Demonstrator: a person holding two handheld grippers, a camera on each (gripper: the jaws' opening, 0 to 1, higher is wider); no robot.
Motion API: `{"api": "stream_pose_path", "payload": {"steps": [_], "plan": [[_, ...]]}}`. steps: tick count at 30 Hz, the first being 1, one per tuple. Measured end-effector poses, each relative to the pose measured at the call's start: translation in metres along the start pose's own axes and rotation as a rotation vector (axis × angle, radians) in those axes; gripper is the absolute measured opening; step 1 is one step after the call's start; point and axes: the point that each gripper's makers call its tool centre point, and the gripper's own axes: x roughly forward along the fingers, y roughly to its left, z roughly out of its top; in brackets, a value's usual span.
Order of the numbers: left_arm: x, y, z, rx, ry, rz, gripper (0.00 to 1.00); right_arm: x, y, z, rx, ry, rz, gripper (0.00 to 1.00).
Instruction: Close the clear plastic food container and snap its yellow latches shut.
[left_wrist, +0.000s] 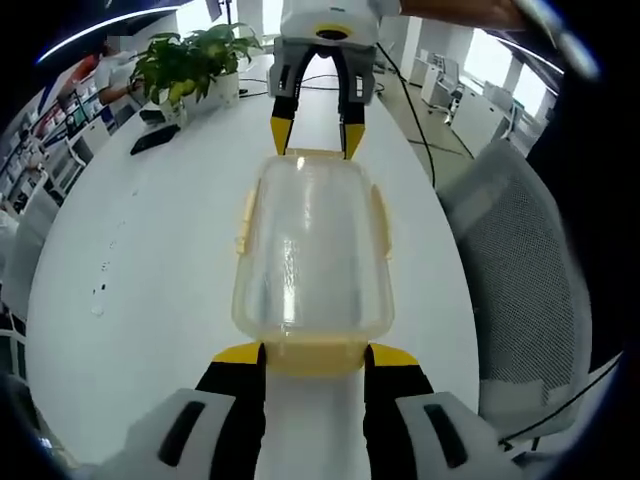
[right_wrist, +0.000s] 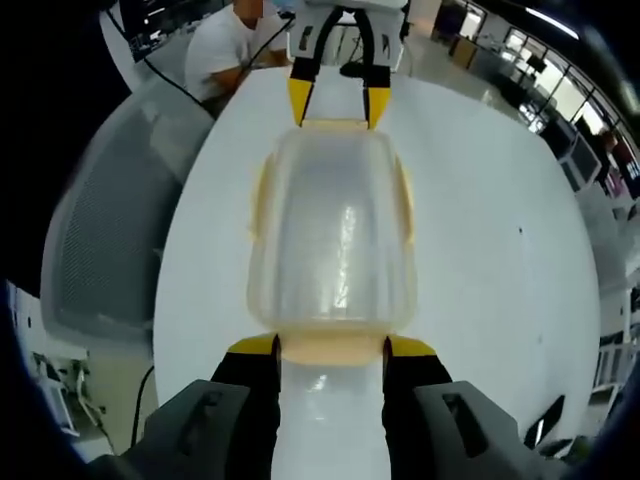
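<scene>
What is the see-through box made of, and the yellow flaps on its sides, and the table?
Food container: probably clear plastic, glossy; light streaks show on its lid. Yellow latches: likely plastic, slightly see-through. Table: smooth white top, maybe laminate; it reflects faintly.

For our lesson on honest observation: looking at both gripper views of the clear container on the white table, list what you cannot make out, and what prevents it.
- Whether the near end latch is snapped: left gripper view, the left gripper frames it.
- The same for the opposite end latch: right gripper view, behind the right gripper.
- Anything inside the container: glare on the clear lid.
- Items beside the potted plant: too small, edge-distorted.
</scene>
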Motion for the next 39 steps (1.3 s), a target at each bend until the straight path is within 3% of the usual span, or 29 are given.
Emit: {"api": "stream_pose_path", "payload": {"steps": [22, 39], "plan": [[0.041, 0.016, 0.037, 0.025, 0.0, -0.02, 0.32, -0.009, -0.01, -0.053, 0.019, 0.042, 0.001, 0.37], [0.061, 0.023, 0.048, 0.025, 0.011, -0.037, 0.32, -0.001, -0.013, -0.08, 0.019, 0.081, 0.026, 0.37]]}}
